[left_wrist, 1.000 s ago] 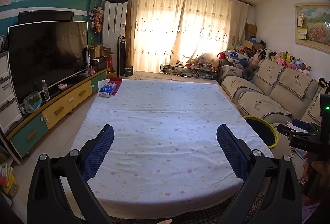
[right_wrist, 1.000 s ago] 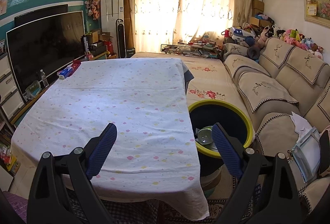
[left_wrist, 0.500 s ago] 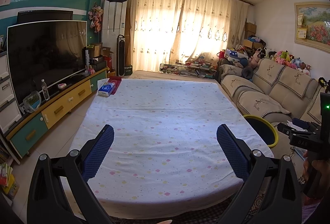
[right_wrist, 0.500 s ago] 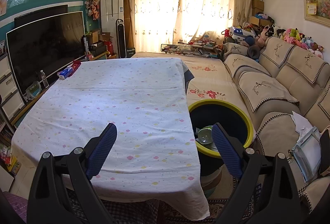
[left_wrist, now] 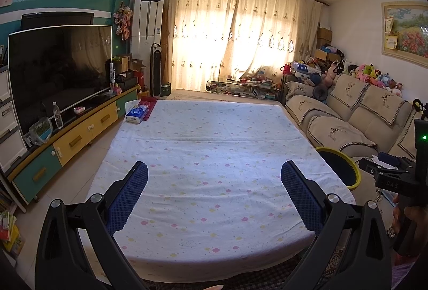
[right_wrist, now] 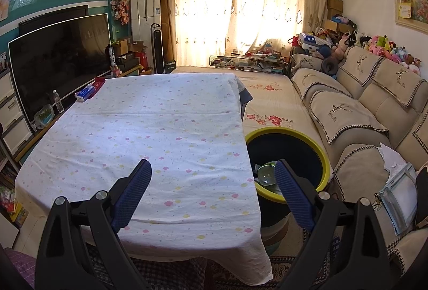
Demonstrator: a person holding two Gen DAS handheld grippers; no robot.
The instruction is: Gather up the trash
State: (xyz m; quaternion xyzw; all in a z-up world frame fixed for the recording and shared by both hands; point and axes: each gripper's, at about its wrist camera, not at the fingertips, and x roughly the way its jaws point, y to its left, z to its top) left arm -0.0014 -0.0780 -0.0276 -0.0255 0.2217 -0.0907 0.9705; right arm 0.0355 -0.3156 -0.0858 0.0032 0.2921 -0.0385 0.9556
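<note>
A table under a white dotted cloth [left_wrist: 214, 156] [right_wrist: 149, 129] fills both views. A dark bin with a yellow rim [right_wrist: 315, 145] [left_wrist: 339, 169] stands on the floor at the table's right side, with pale crumpled trash [right_wrist: 266, 173] inside it. My left gripper [left_wrist: 214, 180] hangs open over the near part of the cloth, nothing between its blue pads. My right gripper [right_wrist: 212, 183] is open too, above the table's near right corner, its right finger over the bin's mouth. The other gripper's black body [left_wrist: 396, 177] shows at the right edge of the left wrist view.
A blue tissue pack [left_wrist: 137, 113] [right_wrist: 85, 93] and a red box lie at the table's far left corner. A TV cabinet [left_wrist: 67, 135] with a bottle runs along the left. A beige sofa [right_wrist: 361, 108] lines the right, papers on its near seat.
</note>
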